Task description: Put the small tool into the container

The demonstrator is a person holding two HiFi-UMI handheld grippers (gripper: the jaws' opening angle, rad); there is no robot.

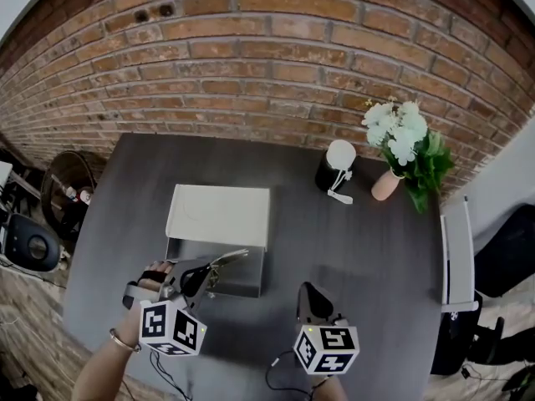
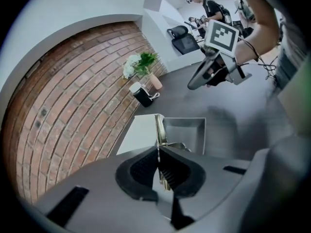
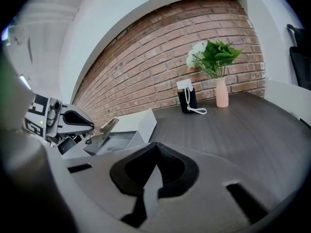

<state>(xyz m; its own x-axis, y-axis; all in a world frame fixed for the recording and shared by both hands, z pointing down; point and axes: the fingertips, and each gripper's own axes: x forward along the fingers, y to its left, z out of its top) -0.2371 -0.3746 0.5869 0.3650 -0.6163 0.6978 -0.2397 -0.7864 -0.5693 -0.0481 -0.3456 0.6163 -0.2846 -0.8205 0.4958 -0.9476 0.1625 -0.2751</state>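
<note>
Grey counter (image 1: pixel 368 249) fills the head view. Left of centre on it sits the container (image 1: pixel 242 284), a shallow box whose pale lid (image 1: pixel 219 214) is folded back toward the brick wall (image 1: pixel 251 65), so the tray lies open from above. At the lower left, the left tongs (image 1: pixel 209 271) pinch the small tool (image 1: pixel 230 258), a thin shiny metal piece that juts up and to the right over the tray's near edge. It is in the air, not yet inside, and seems carried that way so it can be let go straight into the opening. At lower centre the right tongs (image 1: pixel 306 291) hang over bare counter, apart from the box, likely parked out of the way since one hand is enough here. In the left gripper view, the two pads are pressed together at bottom centre with the tool's thin edge caught between them. Its free end points along the seam where lid meets tray, with the tray just to its right. Only the release appears to be left, and the risk is that the slim piece lands on the rim or the lid. In the right gripper view, the pads meet with nothing between them, and the box and the loaded left tongs show at middle left.
</note>
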